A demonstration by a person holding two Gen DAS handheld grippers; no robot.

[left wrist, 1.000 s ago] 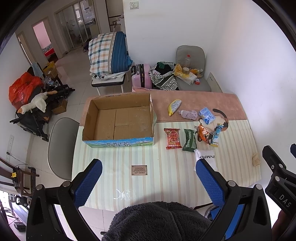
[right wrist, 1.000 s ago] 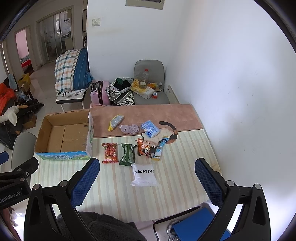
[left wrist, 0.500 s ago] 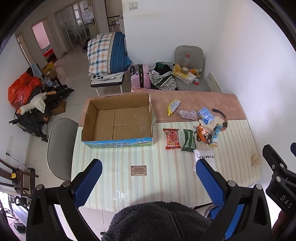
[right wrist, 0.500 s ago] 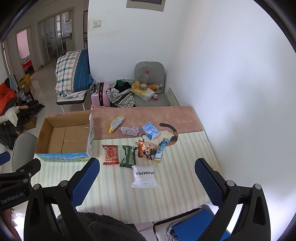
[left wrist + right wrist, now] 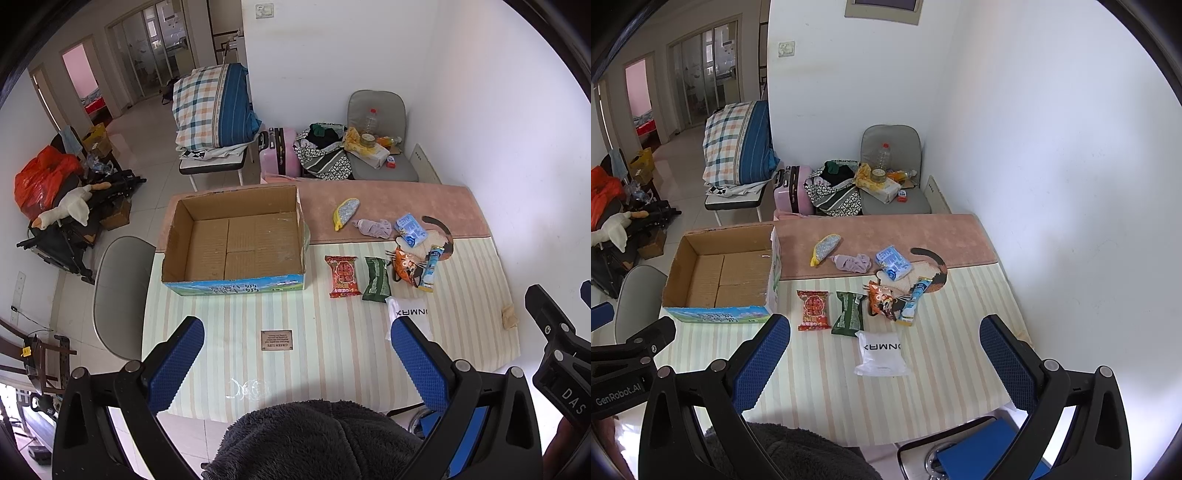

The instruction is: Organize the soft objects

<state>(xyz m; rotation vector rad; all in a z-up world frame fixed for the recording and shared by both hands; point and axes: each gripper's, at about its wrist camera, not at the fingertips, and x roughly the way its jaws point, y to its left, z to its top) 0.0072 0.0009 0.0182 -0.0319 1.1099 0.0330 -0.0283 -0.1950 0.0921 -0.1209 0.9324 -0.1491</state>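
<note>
An empty cardboard box [image 5: 236, 243] [image 5: 724, 273] stands on the table's left. To its right lie several soft packs: a red pack [image 5: 342, 276] [image 5: 813, 309], a green pack [image 5: 376, 279] [image 5: 849, 313], an orange cat-print pack [image 5: 406, 266] [image 5: 882, 302], a blue tube [image 5: 431, 266] [image 5: 914, 301], a white pouch [image 5: 410, 317] [image 5: 881, 352], a blue tissue pack [image 5: 410, 229] [image 5: 893, 262], a lilac cloth [image 5: 373, 227] [image 5: 851, 262] and a yellow-grey pouch [image 5: 346, 212] [image 5: 824, 249]. My left gripper [image 5: 295, 362] and right gripper [image 5: 884, 360] are open, empty, high above the near edge.
The table has a striped cloth [image 5: 332, 354] and a pink mat [image 5: 388, 199] at the back. A white wall runs along the right. A grey chair [image 5: 122, 295] stands left of the table. A cluttered chair [image 5: 376, 147] and a suitcase [image 5: 277, 153] stand behind it.
Both views have shifted slightly; the table sits a little lower and farther in view. Nothing on the table has moved. Both grippers stay open.
</note>
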